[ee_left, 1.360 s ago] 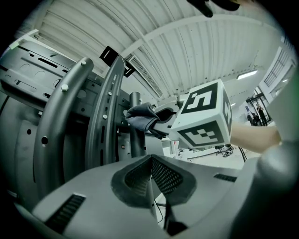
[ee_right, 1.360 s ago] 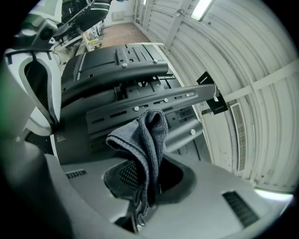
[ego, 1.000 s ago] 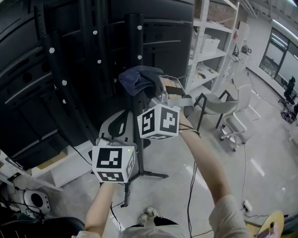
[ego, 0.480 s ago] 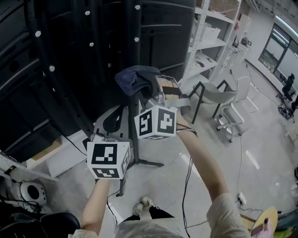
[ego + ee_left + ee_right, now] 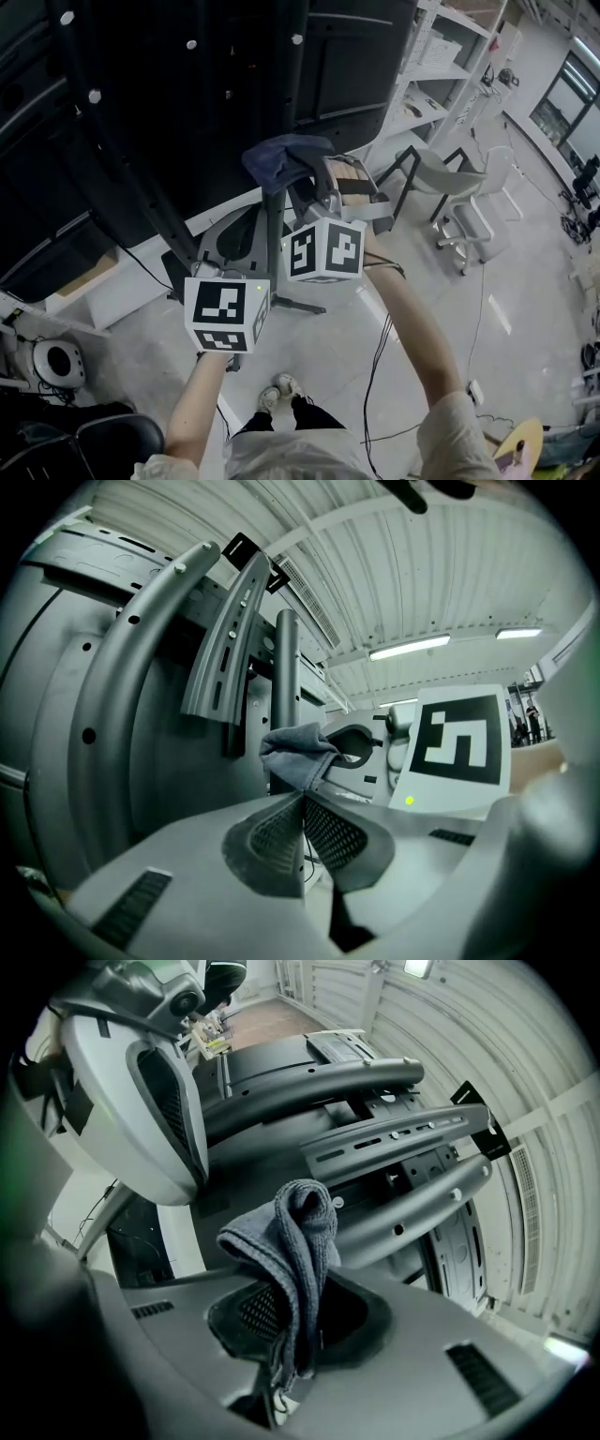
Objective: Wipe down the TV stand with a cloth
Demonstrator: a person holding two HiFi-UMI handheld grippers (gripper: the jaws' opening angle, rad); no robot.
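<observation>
My right gripper (image 5: 295,1321) is shut on a dark blue-grey cloth (image 5: 291,1241), which bunches above its jaws. In the head view the cloth (image 5: 281,159) is held up against the black upright post (image 5: 274,220) of the TV stand, just under the black TV back panel (image 5: 234,84). My left gripper (image 5: 302,803) is shut with nothing between its jaws; it sits lower and to the left (image 5: 225,314), short of the post. From the left gripper view, the cloth (image 5: 298,752) and the right gripper's marker cube (image 5: 457,747) lie just ahead.
The stand's curved mounting brackets (image 5: 403,1129) and bolts cross the panel. Its legs (image 5: 300,305) spread on the pale floor, with cables trailing. White shelving (image 5: 441,66) and light chairs (image 5: 469,216) stand to the right. A white low cabinet (image 5: 103,291) sits at the left.
Both grippers stay almost where they were relative to the post; the cloth remains held at the top of the post. The head camera has tilted, so more floor and the person's feet show.
</observation>
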